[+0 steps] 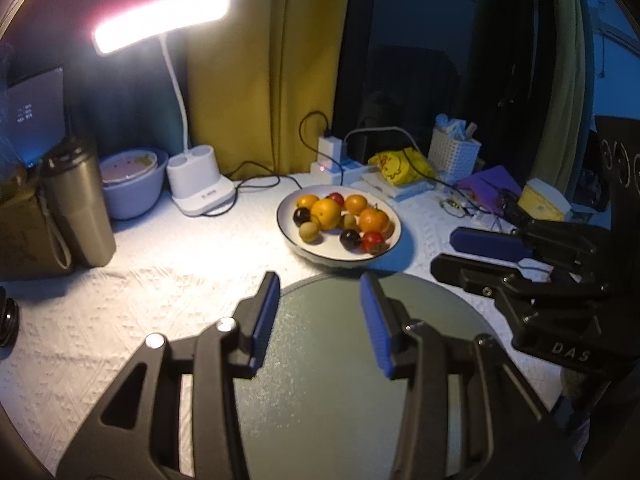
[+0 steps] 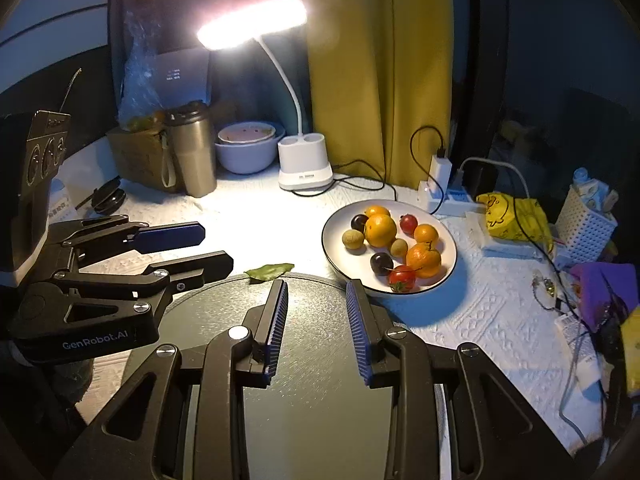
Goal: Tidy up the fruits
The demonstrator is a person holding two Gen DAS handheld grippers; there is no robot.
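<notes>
A white bowl (image 1: 394,240) (image 2: 332,252) holds several fruits: oranges (image 1: 326,213) (image 2: 380,230), dark plums (image 1: 350,239) (image 2: 381,263), red tomatoes (image 1: 373,241) (image 2: 401,277) and small brown longans (image 1: 309,232) (image 2: 353,239). A round dark glass plate (image 1: 320,360) (image 2: 312,360) lies in front of the bowl, bare. My left gripper (image 1: 320,284) (image 2: 216,246) is open and empty above the plate's far edge. My right gripper (image 2: 317,286) (image 1: 442,252) is open and empty above the plate, just short of the bowl.
A lit white desk lamp (image 1: 198,192) (image 2: 304,168), a steel flask (image 1: 76,200) (image 2: 192,152) and a lilac bowl (image 1: 134,188) stand at the back left. A green leaf (image 2: 269,271) lies by the plate. Power strip, cables, yellow bag (image 2: 516,216) and white basket (image 2: 586,228) crowd the right.
</notes>
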